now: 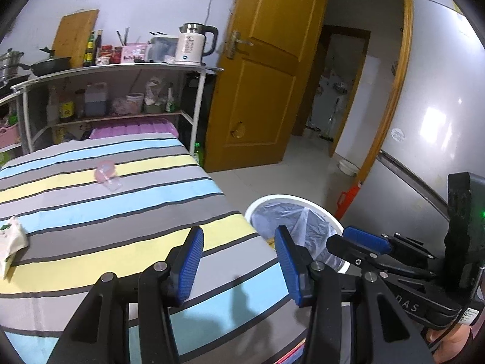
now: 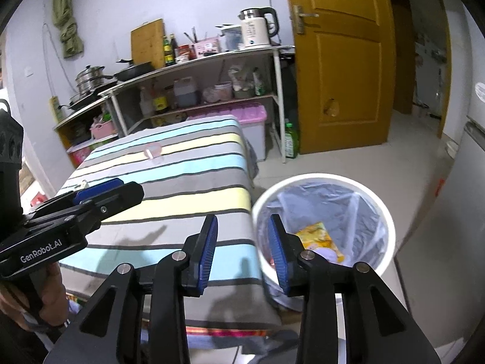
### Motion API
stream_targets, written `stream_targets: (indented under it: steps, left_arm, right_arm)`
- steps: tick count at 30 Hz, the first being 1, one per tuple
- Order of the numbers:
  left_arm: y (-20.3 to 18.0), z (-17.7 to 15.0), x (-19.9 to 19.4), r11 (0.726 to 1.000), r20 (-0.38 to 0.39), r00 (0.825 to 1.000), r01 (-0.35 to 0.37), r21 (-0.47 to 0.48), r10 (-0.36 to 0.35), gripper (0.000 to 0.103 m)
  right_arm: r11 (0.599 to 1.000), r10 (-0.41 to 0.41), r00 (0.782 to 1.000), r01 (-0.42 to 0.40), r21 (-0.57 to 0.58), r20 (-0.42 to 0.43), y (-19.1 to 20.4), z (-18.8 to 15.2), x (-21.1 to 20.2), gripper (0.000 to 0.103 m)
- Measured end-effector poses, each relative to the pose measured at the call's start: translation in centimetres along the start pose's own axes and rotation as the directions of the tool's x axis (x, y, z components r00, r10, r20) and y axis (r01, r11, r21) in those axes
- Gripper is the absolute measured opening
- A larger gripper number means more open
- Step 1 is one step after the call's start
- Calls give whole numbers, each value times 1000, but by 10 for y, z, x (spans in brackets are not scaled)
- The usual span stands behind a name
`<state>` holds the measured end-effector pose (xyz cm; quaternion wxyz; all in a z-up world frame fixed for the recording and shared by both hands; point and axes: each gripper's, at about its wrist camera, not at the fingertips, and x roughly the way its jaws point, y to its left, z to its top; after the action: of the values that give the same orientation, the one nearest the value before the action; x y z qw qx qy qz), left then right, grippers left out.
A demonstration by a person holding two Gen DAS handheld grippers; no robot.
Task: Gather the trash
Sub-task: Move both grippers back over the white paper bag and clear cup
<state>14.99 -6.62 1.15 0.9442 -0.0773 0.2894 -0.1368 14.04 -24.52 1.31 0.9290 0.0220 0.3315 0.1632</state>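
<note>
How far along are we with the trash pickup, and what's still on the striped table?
Done: a yellow wrapper already lies in the lined white bin beside the table. In hand: nothing; the left gripper and right gripper are both open and empty. Left: the clear plastic cup with pink lid lying mid-table and the crumpled paper bag at its left edge.

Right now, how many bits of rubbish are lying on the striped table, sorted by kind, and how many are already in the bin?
Clear plastic cup with pink lid, on the table: 1
Crumpled white paper wrapper, on the table: 1
Yellow wrapper, in the white bin: 1
Total: 3
</note>
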Motion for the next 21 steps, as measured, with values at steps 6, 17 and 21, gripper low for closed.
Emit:
stream_targets:
  steps: [6,17,21]
  left_arm:
    - [16,-3,-20,999,29,998,-47,-18,47,48]
    - [42,-12,-41,993,42,993,-106,-55,108,48]
    - [49,-15,-47,991,46,991,-122,-62,125,48]
  right_arm:
    - [999,30,1000,-30,-32,3,18,1,2,36]
    - [994,84,996,-84,-74,-2,47,3,9,36]
    - [991,101,995,-102,-86,-9,54,2,12,36]
